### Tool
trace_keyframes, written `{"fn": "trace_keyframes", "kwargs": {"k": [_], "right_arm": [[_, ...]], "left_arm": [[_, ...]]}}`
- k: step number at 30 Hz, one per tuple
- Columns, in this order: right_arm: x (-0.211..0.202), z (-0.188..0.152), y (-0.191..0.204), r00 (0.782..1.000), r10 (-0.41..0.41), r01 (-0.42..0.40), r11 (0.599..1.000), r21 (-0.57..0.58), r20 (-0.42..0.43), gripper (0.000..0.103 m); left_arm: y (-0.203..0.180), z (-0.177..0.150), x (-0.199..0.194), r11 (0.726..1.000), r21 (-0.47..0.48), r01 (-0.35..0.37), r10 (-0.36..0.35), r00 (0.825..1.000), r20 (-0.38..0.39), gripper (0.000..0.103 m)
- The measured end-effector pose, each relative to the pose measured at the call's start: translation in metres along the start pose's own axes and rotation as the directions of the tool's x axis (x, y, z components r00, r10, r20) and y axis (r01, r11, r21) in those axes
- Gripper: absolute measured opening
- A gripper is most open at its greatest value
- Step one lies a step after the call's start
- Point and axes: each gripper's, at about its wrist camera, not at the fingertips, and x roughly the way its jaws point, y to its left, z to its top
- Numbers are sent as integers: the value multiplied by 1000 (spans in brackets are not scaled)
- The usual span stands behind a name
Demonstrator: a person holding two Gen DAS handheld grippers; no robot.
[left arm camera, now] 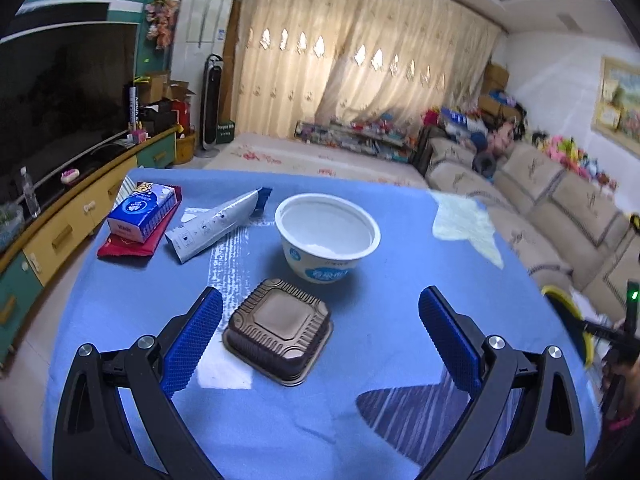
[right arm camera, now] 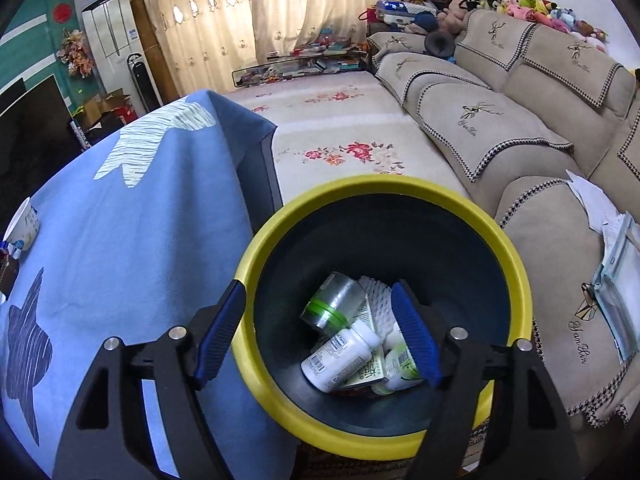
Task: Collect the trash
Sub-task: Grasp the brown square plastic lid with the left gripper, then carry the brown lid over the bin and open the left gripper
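The blue ribbed fingers (left arm camera: 196, 340) of the left gripper (left arm camera: 320, 338) stand wide apart and empty above the blue cloth-covered table (left arm camera: 360, 420), pointing down at it. A brown ribbed square plastic tray (left arm camera: 279, 330), lying upside down on the cloth, sits just inside the left finger; contact between the two cannot be told. Beyond the tray stands a white round paper bowl with blue print (left arm camera: 327, 236), upright and open. Farther left on the table lie a white and blue crumpled foil wrapper (left arm camera: 218, 222) and a blue tissue pack (left arm camera: 142, 212) resting on a flat red packet (left arm camera: 136, 240). The right gripper (right arm camera: 316, 338) also has its fingers spread wide with nothing pressed between them; it hangs over the black round bin with a yellow rim (right arm camera: 516, 264), which stands beside the table edge and near a beige sofa (right arm camera: 520, 128). Inside the bin lie a white plastic pill bottle (right arm camera: 340, 356), a clear bottle with a green band (right arm camera: 332, 306) and several pieces of paper packaging (right arm camera: 376, 372). The yellow rim of the bin also shows at the right edge of the left wrist view.
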Motion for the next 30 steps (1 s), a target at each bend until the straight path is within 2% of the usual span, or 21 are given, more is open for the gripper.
{"fn": "trace_keyframes", "kwargs": {"k": [7,12,19,21,22,25,30], "right_arm": [[0,-2,2,999,36,-36,999,1,-7,72],[-2,0,9,999,53,-53,999,-5,-1,72],[-5,2,19,997,73,-73,997,-24,-3,72],[-6,2,19,997,75,-76,997,-26,-2,72],[-6,1,19,997,76,-76,997,-25,-3,72],[-6,0,19,997,83,-83,996,-22,-9,72],[-8,-3,16,995,94,-95,995,-15,-14,72]], "left_arm": [[6,6,20,989,149,-23,38,994,-99,97],[13,10,44,988,155,19,7,986,-166,97],[11,7,69,977,210,23,26,973,-230,97],[10,5,72,974,223,25,27,973,-231,94],[9,4,73,973,231,23,33,972,-234,90],[8,1,79,970,243,9,54,966,-252,68],[2,-1,73,966,260,0,62,971,-231,66]]}}
